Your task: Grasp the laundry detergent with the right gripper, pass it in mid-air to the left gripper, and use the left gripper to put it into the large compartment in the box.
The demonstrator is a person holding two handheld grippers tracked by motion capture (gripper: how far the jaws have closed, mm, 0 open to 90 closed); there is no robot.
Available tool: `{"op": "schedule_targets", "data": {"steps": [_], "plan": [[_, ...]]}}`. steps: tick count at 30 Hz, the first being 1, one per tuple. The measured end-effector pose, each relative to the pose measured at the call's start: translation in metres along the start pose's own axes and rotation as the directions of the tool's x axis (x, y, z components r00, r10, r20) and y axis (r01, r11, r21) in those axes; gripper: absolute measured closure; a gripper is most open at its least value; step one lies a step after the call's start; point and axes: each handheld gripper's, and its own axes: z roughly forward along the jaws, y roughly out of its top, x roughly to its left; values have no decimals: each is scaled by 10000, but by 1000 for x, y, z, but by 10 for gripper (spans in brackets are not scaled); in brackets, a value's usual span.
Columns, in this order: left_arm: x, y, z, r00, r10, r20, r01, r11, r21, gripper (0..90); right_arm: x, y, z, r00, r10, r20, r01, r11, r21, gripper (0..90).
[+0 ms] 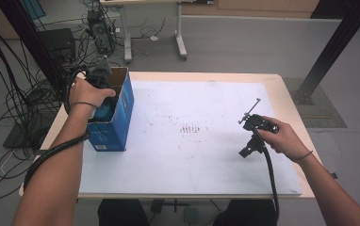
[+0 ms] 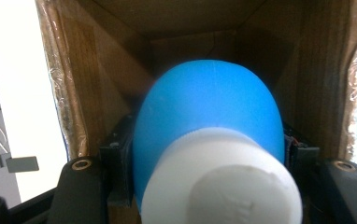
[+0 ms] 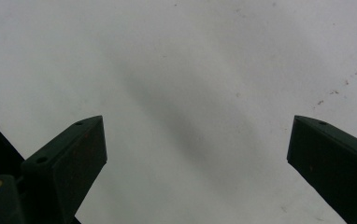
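Your left tool (image 2: 204,186), at the high view's upper left, clamps a blue bottle (image 2: 207,112) inside the cardboard box (image 1: 117,110); your right tool (image 3: 197,154) hovers, jaws apart, over the tabletop (image 3: 176,60).

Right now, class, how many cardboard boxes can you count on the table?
1. The blue cardboard box stands at the table's left edge, open at the top, with the left gripper reaching into it, jaws shut on a blue bottle. Nothing suggests another box hidden.

Bottle (image 2: 207,121) inside box (image 1: 117,117), table's (image 1: 192,160) left.
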Motion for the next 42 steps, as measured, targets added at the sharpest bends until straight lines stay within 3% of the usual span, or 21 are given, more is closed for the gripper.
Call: {"op": "schedule_targets", "data": {"steps": [42], "plan": [[0,-2,0,10000,-62,-21,62,10000,-23,375,0,0,0,10000,-11,-5,11,10000,-68,46]]}}
